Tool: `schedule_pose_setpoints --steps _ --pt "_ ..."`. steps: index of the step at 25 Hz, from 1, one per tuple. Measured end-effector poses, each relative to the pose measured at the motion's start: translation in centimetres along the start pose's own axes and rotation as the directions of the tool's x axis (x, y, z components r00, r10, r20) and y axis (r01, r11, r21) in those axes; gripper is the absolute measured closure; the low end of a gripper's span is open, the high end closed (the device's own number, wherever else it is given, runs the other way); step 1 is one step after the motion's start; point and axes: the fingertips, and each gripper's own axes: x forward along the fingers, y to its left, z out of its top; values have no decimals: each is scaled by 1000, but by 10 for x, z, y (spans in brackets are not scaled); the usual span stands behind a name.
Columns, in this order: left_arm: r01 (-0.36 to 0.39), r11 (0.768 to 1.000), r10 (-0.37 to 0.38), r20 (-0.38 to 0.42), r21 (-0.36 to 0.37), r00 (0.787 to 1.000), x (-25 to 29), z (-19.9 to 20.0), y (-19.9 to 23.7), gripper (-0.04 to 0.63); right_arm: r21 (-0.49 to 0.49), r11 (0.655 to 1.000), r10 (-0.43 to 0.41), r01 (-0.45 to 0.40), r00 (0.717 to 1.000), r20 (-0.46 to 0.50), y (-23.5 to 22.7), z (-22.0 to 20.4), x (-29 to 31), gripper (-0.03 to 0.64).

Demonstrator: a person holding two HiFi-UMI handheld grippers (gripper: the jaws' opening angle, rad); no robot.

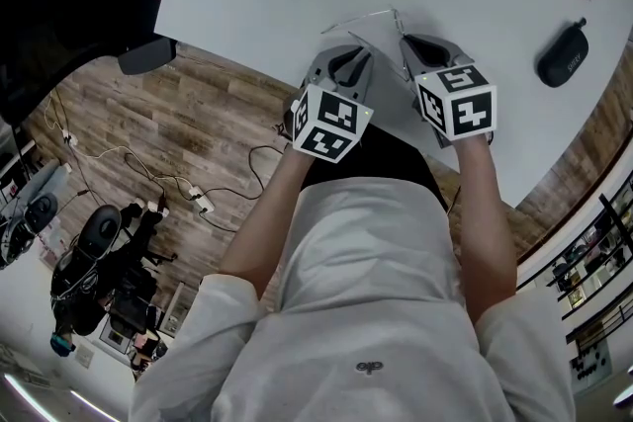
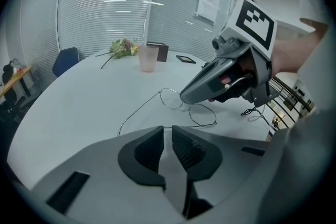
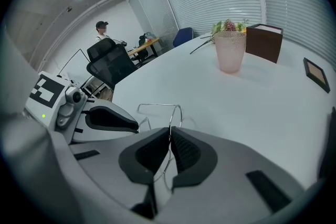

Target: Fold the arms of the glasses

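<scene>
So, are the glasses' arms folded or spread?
Spread, at least one: an arm runs straight out from the glasses over the table.

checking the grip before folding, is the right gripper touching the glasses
Touching. The right gripper view shows the right gripper pinched shut on the wire frame of the glasses.

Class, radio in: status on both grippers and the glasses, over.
Right gripper shut on glasses frame. Left gripper open, empty. Arms unfolded. Nothing in the way.
</scene>
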Motion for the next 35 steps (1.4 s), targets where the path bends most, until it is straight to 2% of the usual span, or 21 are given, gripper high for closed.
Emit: schedule_pose_setpoints --steps 21,35 --pt "34 999 -35 32 3 999 14 15 -15 535 -2 1000 5 -5 1000 -8 7 -2 3 598" --pt "53 998 -55 50 33 997 19 21 -22 535 -3 1000 4 -4 1000 -8 12 -3 3 598"
